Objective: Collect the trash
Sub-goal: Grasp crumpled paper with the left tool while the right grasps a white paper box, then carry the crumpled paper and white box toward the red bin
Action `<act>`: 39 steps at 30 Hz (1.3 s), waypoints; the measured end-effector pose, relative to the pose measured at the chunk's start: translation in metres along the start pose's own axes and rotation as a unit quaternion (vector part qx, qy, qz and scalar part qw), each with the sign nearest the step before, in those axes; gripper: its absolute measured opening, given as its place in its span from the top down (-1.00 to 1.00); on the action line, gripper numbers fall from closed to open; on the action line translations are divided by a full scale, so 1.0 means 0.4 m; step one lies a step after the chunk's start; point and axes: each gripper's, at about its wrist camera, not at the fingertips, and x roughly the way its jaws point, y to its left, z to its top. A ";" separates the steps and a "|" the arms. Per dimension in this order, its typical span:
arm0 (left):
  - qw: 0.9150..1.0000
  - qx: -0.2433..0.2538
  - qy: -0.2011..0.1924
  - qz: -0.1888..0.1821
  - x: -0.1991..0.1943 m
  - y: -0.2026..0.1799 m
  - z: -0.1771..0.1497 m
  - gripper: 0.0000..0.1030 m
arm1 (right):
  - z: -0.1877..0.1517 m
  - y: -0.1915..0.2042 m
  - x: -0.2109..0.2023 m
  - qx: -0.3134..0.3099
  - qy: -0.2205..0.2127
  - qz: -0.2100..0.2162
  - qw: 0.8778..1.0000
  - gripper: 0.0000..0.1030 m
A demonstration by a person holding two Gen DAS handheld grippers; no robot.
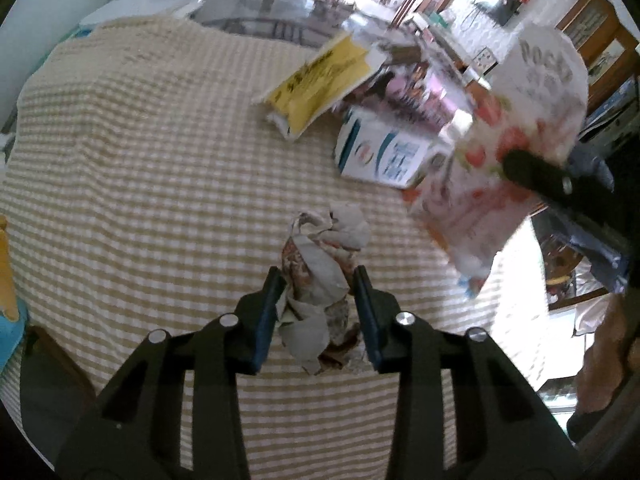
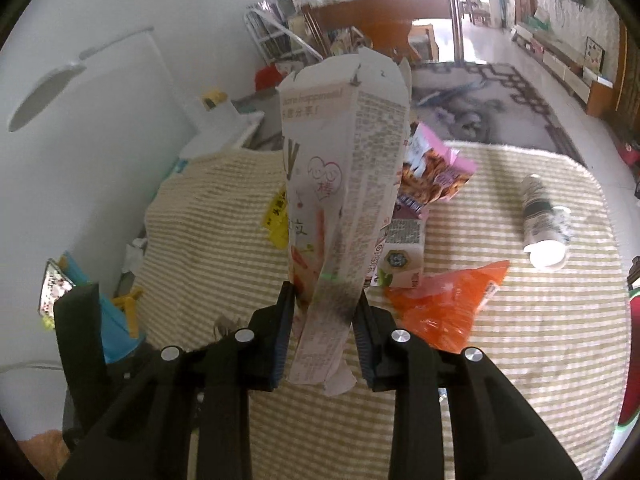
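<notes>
My left gripper (image 1: 316, 276) is shut on a crumpled paper wad (image 1: 322, 280) above the checked tablecloth (image 1: 140, 160). My right gripper (image 2: 324, 292) is shut on a flattened Pocky snack box (image 2: 344, 176) held upright; the same box shows blurred at the right of the left wrist view (image 1: 516, 132). On the table lie a yellow packet (image 1: 316, 84), a white and blue carton (image 1: 384, 152), a pink snack bag (image 2: 436, 172), a small carton (image 2: 400, 252), an orange plastic bag (image 2: 444, 304) and a white cup with a bottle (image 2: 544, 220).
A white wall (image 2: 100, 140) and white furniture (image 2: 224, 128) stand at the table's far left. A blue object (image 2: 116, 324) sits by the left edge. Beyond the table are a patterned rug (image 2: 480, 96) and wooden furniture (image 2: 380, 16).
</notes>
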 end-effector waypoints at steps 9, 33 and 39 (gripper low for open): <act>0.999 0.011 -0.040 -0.022 -0.067 -0.049 0.042 0.31 | -0.059 -0.048 -0.071 0.026 -0.029 -0.005 0.999 0.45; 0.998 0.040 -0.033 -0.046 -0.036 -0.158 0.054 0.31 | -0.092 -0.157 -0.132 0.091 -0.050 -0.026 0.994 0.44; 0.997 0.051 -0.035 -0.052 -0.035 -0.194 0.062 0.31 | -0.098 -0.177 -0.149 0.101 -0.057 -0.032 0.993 0.44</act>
